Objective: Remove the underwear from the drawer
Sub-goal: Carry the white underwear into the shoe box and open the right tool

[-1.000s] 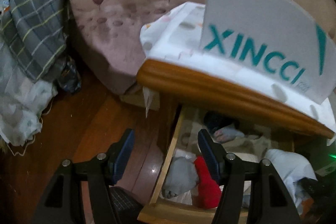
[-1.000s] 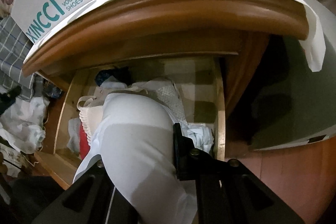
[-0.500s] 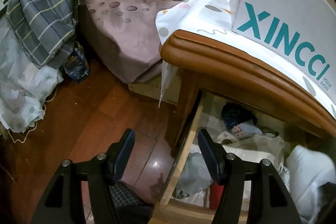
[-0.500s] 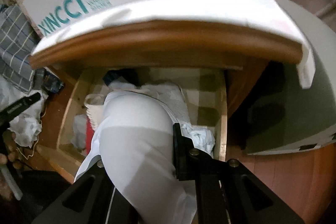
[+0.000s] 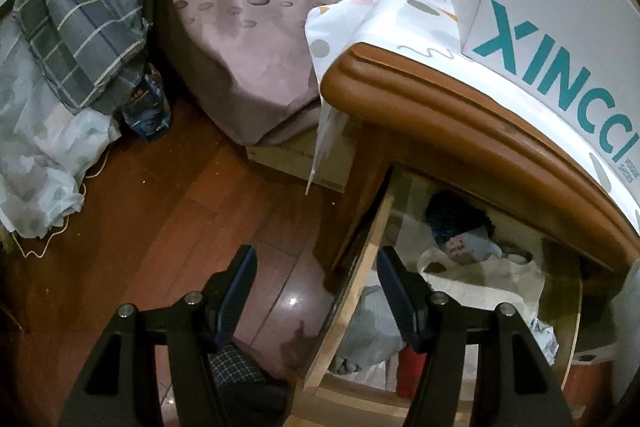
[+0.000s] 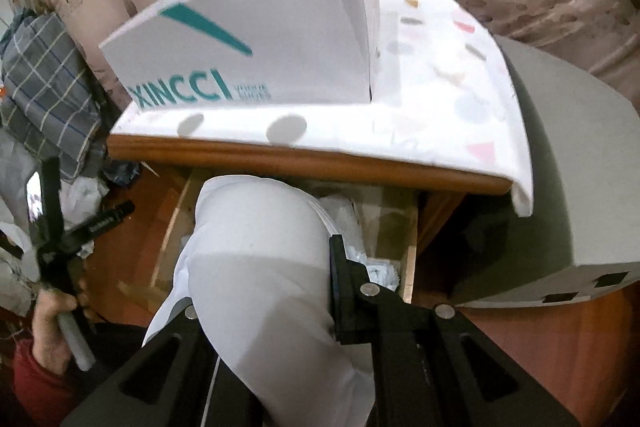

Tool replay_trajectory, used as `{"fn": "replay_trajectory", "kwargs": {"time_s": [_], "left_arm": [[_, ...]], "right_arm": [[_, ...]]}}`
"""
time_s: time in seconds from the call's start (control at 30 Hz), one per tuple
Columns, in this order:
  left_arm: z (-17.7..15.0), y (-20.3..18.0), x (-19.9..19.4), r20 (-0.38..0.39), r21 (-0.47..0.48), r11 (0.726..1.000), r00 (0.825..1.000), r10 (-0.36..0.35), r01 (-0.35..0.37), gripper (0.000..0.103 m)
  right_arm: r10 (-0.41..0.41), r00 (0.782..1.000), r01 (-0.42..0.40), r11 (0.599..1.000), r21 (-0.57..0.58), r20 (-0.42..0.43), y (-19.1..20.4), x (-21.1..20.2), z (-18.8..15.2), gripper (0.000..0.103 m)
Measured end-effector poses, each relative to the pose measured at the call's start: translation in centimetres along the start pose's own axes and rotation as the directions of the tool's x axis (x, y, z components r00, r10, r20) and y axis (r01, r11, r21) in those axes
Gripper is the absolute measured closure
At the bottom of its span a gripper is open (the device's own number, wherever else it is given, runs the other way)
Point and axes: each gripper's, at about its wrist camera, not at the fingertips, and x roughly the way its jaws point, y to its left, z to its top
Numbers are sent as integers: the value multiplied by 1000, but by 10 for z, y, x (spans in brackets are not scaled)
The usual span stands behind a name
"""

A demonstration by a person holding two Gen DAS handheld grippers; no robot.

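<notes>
White underwear (image 6: 260,267) bulges up in front of the right wrist camera, and my right gripper (image 6: 320,255) is shut on it. The garment hides one finger; the other finger (image 6: 340,279) shows black beside it. It hangs above the open wooden drawer (image 6: 410,259). My left gripper (image 5: 316,291) stands open and holds nothing, straddling the drawer's left side rail (image 5: 360,279). Several garments (image 5: 464,247) lie in the drawer. In the right wrist view the left gripper (image 6: 52,235) appears at the left edge, held by a hand.
The nightstand top (image 5: 460,107) overhangs the drawer under a spotted white cloth (image 6: 440,107), with a white XINCCI shoe box (image 6: 260,59) on it. A bed (image 5: 256,39) stands behind. Plaid and white fabric (image 5: 72,11) is heaped at left on the wooden floor (image 5: 160,211).
My right gripper has risen with the white underwear, so the nightstand top now shows from above. The left gripper has shifted slightly; the drawer now sits further right in its view.
</notes>
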Motion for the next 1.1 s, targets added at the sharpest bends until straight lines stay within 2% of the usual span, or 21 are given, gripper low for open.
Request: {"fn": "replay_trajectory", "kwargs": {"time_s": [0.23, 0.37, 0.5, 0.63, 0.77, 0.9, 1.1], "left_arm": [[1, 3, 1, -7, -13, 1000, 1000, 4, -4, 39], [2, 7, 2, -15, -27, 1000, 1000, 11, -12, 39], [2, 9, 3, -26, -39, 999, 1000, 12, -13, 39], [2, 11, 4, -30, -49, 999, 999, 18, -20, 39], [4, 14, 5, -39, -61, 998, 999, 15, -17, 39], [5, 15, 5, -35, -63, 998, 999, 13, -15, 39], [9, 19, 5, -33, -82, 996, 999, 16, -19, 39]], "right_arm": [[-3, 998, 7, 998, -59, 69, 16, -45, 38, 94], [21, 994, -13, 997, -76, 109, 28, -74, 63, 94], [58, 987, -48, 996, -71, 151, 39, -100, 99, 94], [42, 975, -24, 996, -85, 220, 51, -118, 145, 94], [10, 964, 15, 996, -92, 265, 60, -120, 189, 94], [-34, 958, 61, 994, -87, 285, 67, -104, 231, 94], [-115, 968, 142, 984, -111, 224, 71, -50, 268, 94]]}}
